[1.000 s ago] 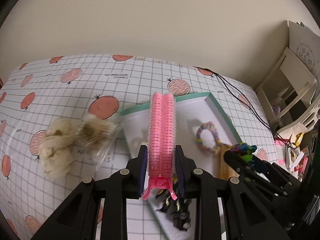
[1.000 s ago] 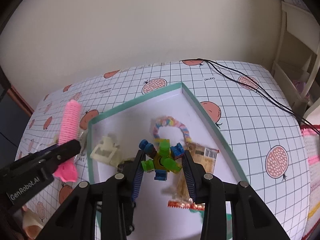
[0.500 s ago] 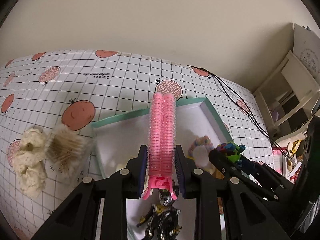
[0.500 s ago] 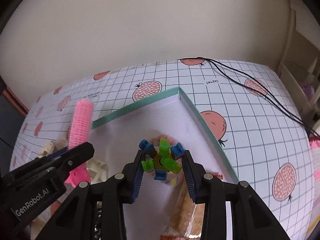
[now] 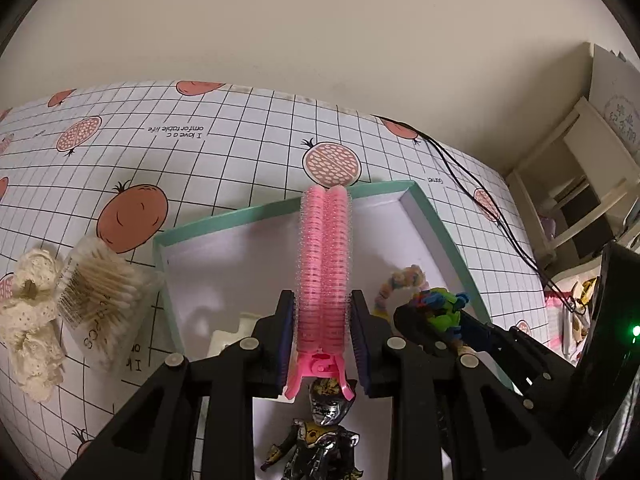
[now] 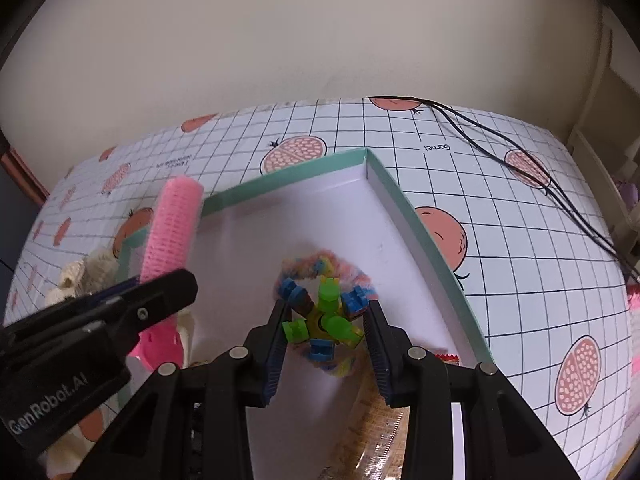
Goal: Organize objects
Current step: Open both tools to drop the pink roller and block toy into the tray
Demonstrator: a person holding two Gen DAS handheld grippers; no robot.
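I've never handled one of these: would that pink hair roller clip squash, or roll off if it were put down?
The pink hair roller clip probably gives a little: its bristly ribbed barrels look soft between the left gripper's fingers. It seems light, standing out far beyond them without drooping. Being two barrels side by side with a clip tail, it likely won't roll far.

A: Left gripper (image 5: 323, 326)?
B: Clamped on pink hair roller clip (image 5: 325, 256), above teal-rimmed box (image 5: 440, 232)

A: In the box?
B: Toy figure (image 5: 320, 436), pastel scrunchie (image 5: 400, 280). Cotton swabs (image 5: 100, 296) outside, on left
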